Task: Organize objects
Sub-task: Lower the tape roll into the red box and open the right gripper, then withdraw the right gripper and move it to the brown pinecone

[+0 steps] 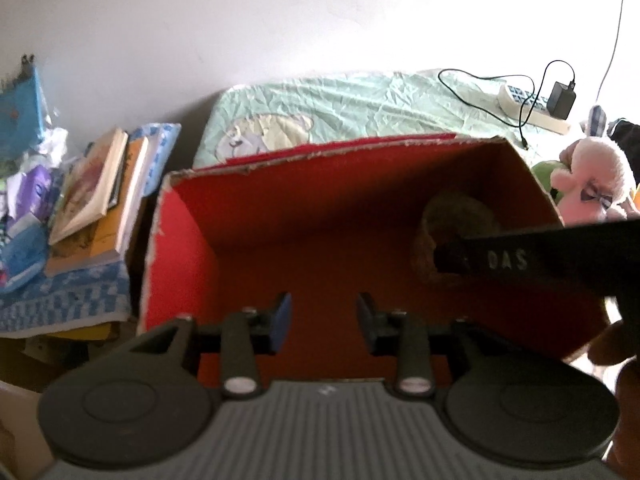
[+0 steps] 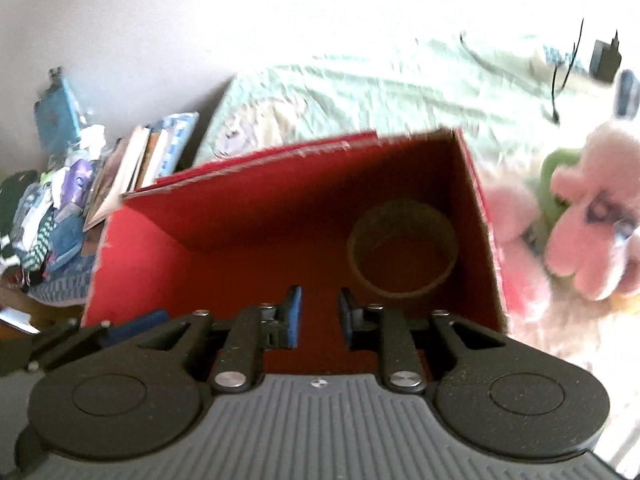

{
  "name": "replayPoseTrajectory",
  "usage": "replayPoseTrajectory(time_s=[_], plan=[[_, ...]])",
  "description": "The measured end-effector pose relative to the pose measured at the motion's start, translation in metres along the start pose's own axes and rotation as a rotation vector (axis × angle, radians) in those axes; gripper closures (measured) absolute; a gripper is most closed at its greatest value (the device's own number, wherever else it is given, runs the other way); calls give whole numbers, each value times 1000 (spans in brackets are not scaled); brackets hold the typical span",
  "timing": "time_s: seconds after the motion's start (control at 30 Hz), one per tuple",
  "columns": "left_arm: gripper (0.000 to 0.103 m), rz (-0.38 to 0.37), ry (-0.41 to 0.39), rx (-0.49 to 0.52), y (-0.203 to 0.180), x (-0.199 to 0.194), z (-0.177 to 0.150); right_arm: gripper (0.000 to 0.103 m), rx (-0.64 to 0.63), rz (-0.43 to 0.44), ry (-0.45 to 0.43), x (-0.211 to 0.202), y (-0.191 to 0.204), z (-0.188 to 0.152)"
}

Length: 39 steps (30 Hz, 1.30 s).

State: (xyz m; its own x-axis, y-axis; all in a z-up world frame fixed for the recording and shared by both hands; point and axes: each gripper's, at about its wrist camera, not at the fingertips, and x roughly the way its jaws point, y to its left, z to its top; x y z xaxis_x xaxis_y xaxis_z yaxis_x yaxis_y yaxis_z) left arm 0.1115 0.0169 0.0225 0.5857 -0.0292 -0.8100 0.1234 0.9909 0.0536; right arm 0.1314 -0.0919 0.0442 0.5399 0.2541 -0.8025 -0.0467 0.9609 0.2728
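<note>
A red cardboard box stands open on the bed, and both wrist views look down into it. A brown ring-shaped roll lies on the box floor near its right wall. My left gripper hovers over the box's near side, open, with nothing between its blue pads. My right gripper hangs above the same box with a narrow gap, open and holding nothing. In the left wrist view a black bar of the right-hand tool crosses in front of the roll and hides part of it.
A pink plush toy and something green lie right of the box. Stacked books and clutter sit on the left. A charger with its cable rests on the green sheet behind. A hand shows at the right edge.
</note>
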Motion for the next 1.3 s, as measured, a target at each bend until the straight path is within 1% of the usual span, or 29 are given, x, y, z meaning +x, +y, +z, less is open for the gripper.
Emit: replayPoseTrajectory(time_s=[0.03, 0.07, 0.1, 0.2, 0.27, 0.3, 0.4, 0.6, 0.77, 0.9, 1.17, 1.3], plan=[[64, 5, -5, 2, -1, -5, -1, 80, -12, 3, -16, -8, 2, -4], [63, 10, -10, 4, -2, -10, -2, 80, -18, 8, -26, -3, 3, 1], [62, 12, -15, 5, -3, -13, -2, 80, -22, 16, -36, -8, 3, -1], [60, 20, -32, 9, -6, -28, -7, 80, -21, 33, -58, -17, 4, -6], [59, 28, -40, 10, -9, -36, -11, 78, -18, 39, -74, -29, -1, -14], [58, 32, -44, 14, -10, -40, -14, 74, -17, 40, -82, -33, -2, -18], [57, 58, -53, 26, -16, -51, -24, 69, -16, 45, -97, -43, -3, -28], [57, 70, -44, 22, -23, -64, -37, 62, -25, 55, -124, -60, -5, -47], [57, 83, -35, 17, -28, -72, -48, 61, -28, 60, -151, -72, -7, -59], [57, 89, -27, 24, -32, -75, -56, 61, -26, 70, -152, -78, -11, -68], [56, 93, 5, 43, -48, -76, -71, 61, 14, 121, -109, -85, -25, -84], [53, 97, 22, 53, -57, -75, -78, 61, 14, 132, -85, -87, -31, -92]])
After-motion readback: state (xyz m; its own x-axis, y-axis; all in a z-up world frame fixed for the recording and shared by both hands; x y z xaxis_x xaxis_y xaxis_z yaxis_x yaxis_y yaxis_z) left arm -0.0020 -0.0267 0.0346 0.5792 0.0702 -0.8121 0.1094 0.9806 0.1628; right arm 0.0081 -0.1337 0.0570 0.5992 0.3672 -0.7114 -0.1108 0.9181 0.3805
